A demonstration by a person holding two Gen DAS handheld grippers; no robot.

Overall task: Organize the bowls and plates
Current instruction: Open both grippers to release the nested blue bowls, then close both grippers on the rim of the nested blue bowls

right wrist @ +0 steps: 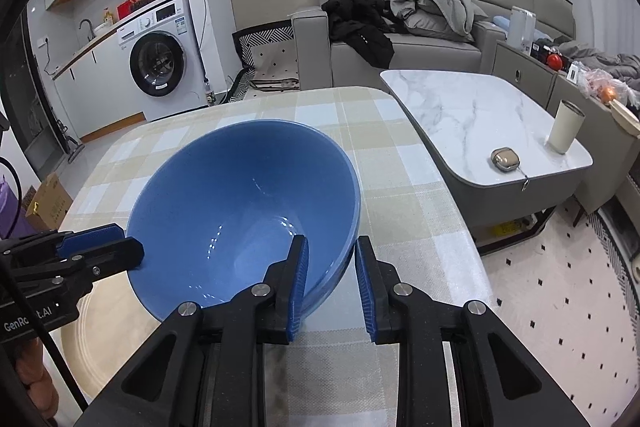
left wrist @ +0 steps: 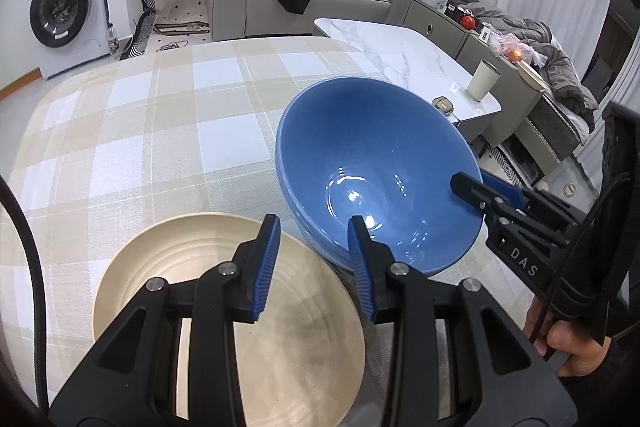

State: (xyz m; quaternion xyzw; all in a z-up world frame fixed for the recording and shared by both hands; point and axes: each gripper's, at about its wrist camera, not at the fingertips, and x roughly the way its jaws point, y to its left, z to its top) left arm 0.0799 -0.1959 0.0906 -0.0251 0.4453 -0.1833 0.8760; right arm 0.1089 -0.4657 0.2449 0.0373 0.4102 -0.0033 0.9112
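Blue bowl (right wrist: pixel 244 211) is tilted, its near rim pinched in your right gripper (right wrist: pixel 332 283): one pad inside the wall, one outside, jaws nearly together on the rim. The bowl hangs over the far-right edge of the cream plate (left wrist: pixel 224 307), which lies flat on the checked tablecloth (left wrist: pixel 160 131). Your left gripper (left wrist: pixel 314 267) is spread part-way above the plate with nothing between the pads; its right finger sits in front of the bowl's near rim, contact unclear. Reads as the stacking step: bowl going onto the plate, not yet seated. Next move, my call: shift the bowl toward the plate's centre, level it, set its foot down, and only then let go; clear the left gripper first or you'll clip the rim. A one-sided rim pinch on glazed ceramic can slip or swing, so go slow. Hidden: the bowl's underside and foot, so I can't tell whether it touches the plate or table. The plate's near part is behind gripper linkages in both views. In the right wrist view the pad-to-rim contact is hard to confirm on the outer side.
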